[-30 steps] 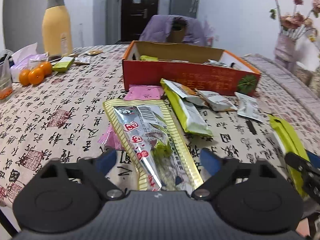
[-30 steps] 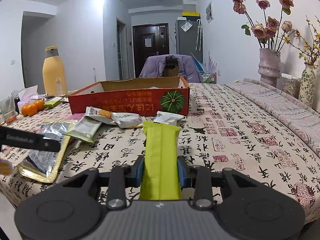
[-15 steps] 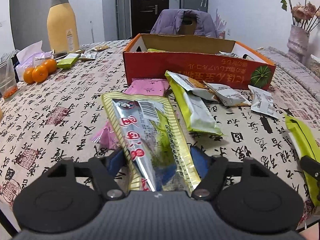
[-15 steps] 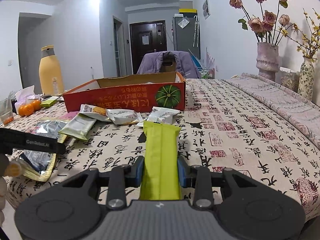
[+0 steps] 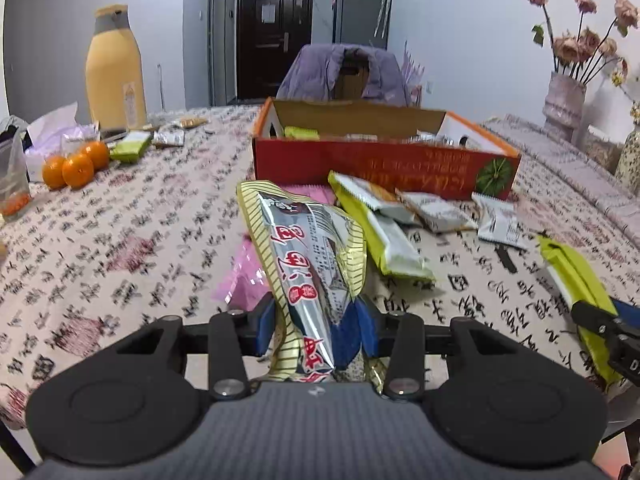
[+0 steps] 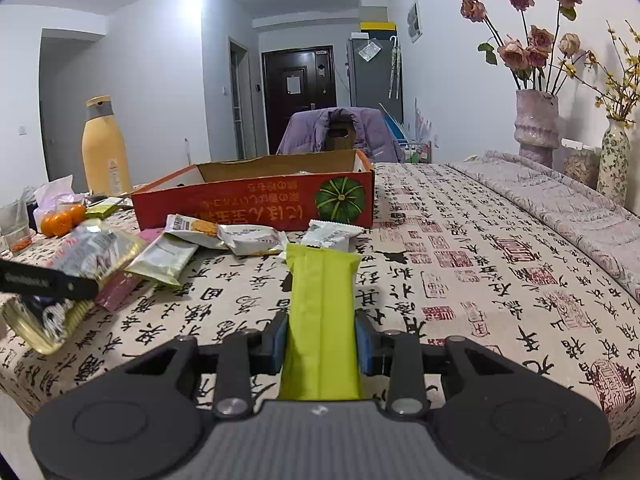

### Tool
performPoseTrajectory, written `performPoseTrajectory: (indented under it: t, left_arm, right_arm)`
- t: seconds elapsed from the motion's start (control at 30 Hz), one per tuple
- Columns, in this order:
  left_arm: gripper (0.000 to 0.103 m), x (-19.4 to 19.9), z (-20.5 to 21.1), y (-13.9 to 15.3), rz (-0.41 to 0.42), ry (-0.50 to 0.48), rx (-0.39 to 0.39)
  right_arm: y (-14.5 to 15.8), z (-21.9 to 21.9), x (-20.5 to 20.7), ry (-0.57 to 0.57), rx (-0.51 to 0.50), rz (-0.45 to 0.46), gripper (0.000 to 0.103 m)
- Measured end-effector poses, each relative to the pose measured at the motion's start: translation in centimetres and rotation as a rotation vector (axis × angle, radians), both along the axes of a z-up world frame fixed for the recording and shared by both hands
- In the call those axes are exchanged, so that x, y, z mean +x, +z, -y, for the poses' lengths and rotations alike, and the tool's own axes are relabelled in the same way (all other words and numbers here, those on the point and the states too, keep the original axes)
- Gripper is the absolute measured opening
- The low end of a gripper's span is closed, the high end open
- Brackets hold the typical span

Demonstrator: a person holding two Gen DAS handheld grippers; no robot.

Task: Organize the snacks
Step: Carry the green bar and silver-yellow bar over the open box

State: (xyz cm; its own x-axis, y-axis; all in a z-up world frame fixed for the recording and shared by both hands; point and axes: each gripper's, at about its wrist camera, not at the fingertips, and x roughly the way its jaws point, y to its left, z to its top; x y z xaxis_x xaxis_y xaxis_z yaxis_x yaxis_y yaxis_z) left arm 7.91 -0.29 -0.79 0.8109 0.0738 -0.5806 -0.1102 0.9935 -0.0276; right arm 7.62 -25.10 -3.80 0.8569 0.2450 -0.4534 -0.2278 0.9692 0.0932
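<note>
The left tongs [image 5: 316,330] have just been closing and now pinch the near end of the silver-and-gold snack bag [image 5: 310,256], which crumples between the pads, its far end raised off the bench [image 5: 120,240]. The right tongs [image 6: 321,342] grip the green snack bar [image 6: 322,304]. A good next move, I judge, is lifting each packet clear, then carrying it over the near wall of the red box [image 5: 380,162]. Loose packets [image 5: 436,210] lie just before that wall, in the way; the oranges [image 5: 76,162] sit far left.
</note>
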Motion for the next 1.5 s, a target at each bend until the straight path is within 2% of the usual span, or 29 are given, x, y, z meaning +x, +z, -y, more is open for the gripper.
performPoseTrajectory:
  t: [0.43,0.73,1.23,1.5]
  left_arm:
    - [0.043,0.9,-0.3,3.1,0.077,-0.038,0.003]
    - [0.043,4.1,-0.2,5.3,0.121,-0.052,-0.007]
    - [0.043,13.2,-0.1,7.6,0.141,-0.062,-0.045]
    - [0.043,19.1,-0.5,8.1,0.135,-0.057,-0.067]
  right_arm:
    - [2.0,-0.6,1.4,0.015,0.008,0.055,0.033]
    - [4.1,-1.3,5.1,0.025,0.021,0.097,0.033]
    - [7.5,-3.8,15.1,0.047,0.015,0.139,0.033]
    - [8.3,-4.5,21.0,0.048,0.012,0.117,0.033]
